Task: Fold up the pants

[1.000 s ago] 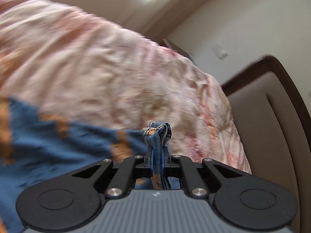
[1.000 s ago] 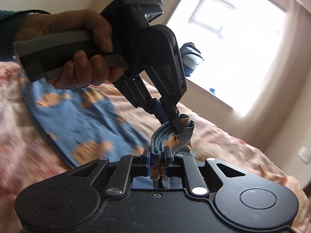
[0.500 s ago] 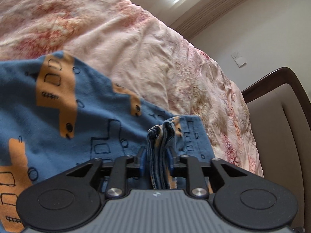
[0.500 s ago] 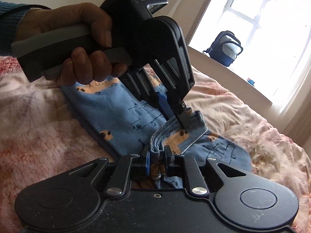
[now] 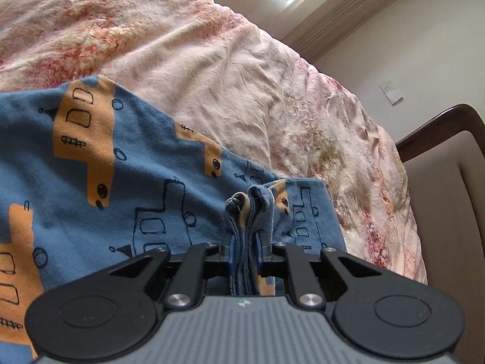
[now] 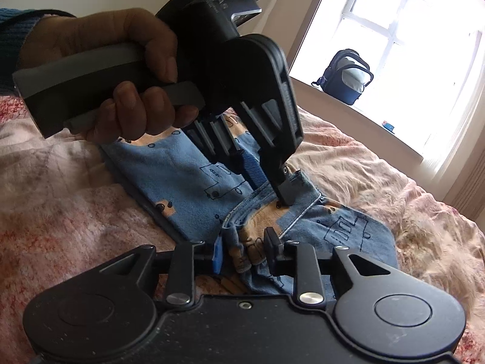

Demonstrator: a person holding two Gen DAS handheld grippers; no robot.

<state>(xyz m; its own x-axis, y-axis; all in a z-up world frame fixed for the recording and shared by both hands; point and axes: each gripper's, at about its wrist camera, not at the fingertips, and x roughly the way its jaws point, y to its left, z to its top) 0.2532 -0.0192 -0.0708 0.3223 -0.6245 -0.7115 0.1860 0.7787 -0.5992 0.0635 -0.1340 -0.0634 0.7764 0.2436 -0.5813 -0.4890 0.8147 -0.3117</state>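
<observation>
Blue pants (image 5: pixel 145 163) with orange vehicle prints lie folded on the pink floral bedspread (image 5: pixel 182 45). My left gripper (image 5: pixel 244 244) pinches a bunched edge of the pants, and its jaws are closing on the fabric. In the right wrist view a hand holds that left gripper (image 6: pixel 269 182), tips down on the same edge of the pants (image 6: pixel 169 176). My right gripper (image 6: pixel 242 251) is opening. The gathered hem still lies between its pads, with a gap on the left side.
A dark wooden headboard with a beige pad (image 5: pixel 448 197) stands at the right of the bed. A dark backpack (image 6: pixel 345 79) sits on the windowsill under a bright window. The bedspread (image 6: pixel 60 212) runs on around the pants.
Both grippers came down with the pants edge, and the cloth now lies flat on the bed. The right jaws have spread apart and loosened on the hem.
</observation>
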